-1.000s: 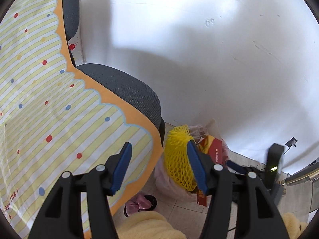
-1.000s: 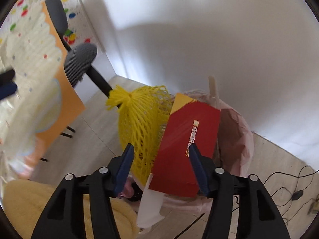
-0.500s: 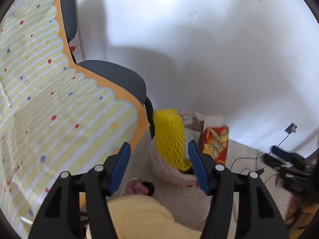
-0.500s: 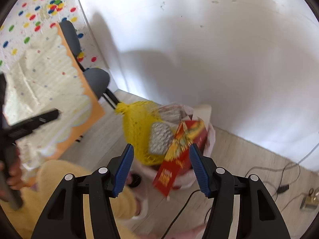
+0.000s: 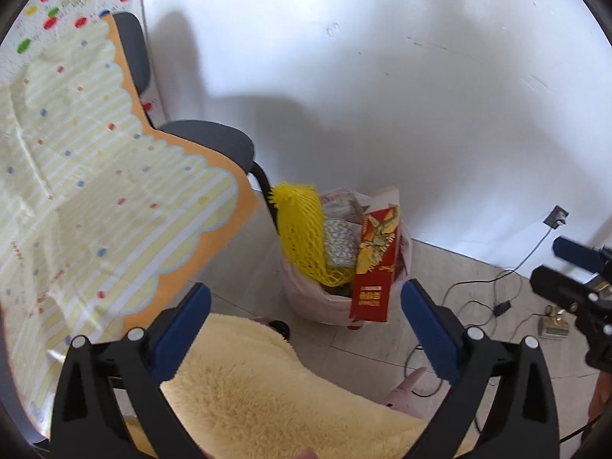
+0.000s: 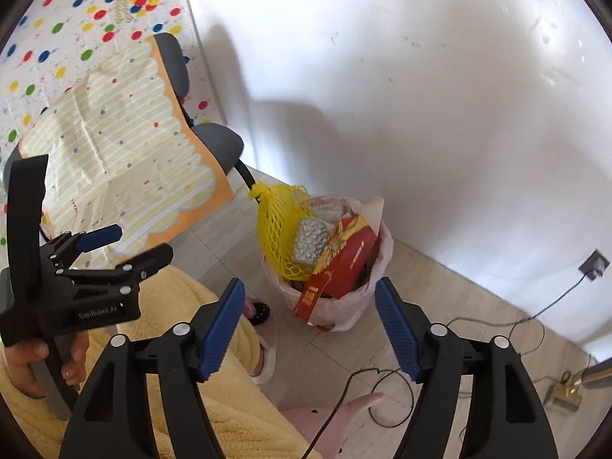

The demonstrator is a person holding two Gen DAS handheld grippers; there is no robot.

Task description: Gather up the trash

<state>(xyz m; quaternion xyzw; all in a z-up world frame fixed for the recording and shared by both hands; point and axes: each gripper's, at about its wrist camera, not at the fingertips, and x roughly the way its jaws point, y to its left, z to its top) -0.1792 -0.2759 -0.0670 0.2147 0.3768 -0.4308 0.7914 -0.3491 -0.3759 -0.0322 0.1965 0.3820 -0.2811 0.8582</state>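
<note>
Your trash bag [image 5: 306, 302] stands on the tiled floor [image 6: 459, 290] close to the foot of the white wall [image 5: 382, 76], its pale pink rim [image 6: 384, 244] folded open and stuffed past the top. A yellow mesh net [image 5: 298, 229] bulges out on the side of the bag towards the chair, its knotted end sticking up above the rim. Against it leans a silvery, bumpy packet [image 6: 310, 239], and beside that a long red box [image 5: 376, 264] pokes out tilted, its lower end hanging over the near edge of the bag. A pale card flap [image 6: 373, 210] rises behind the box at the wall side. What lies deeper in the bag you cannot tell.

Your left gripper [image 5: 306, 329] is held above your lap with its blue pads wide apart and nothing between them; the bag sits framed in the gap, well below. Your right gripper [image 6: 310, 325] is likewise spread wide and empty, also looking down at the bag.

Beside the bag, a grey office chair [image 5: 214, 141] stands near the corner of the wall, draped with a striped, dotted yellow sheet with an orange scalloped border [image 5: 95, 199]; the chair's black arm reaches nearly to the net. Your fluffy yellow robe [image 5: 267, 394] fills the near edge, with a pink slipper [image 6: 264, 348] under it. Black cables [image 6: 478, 329] trail over the floor on the far side of the bag to a wall socket [image 5: 556, 218].
</note>
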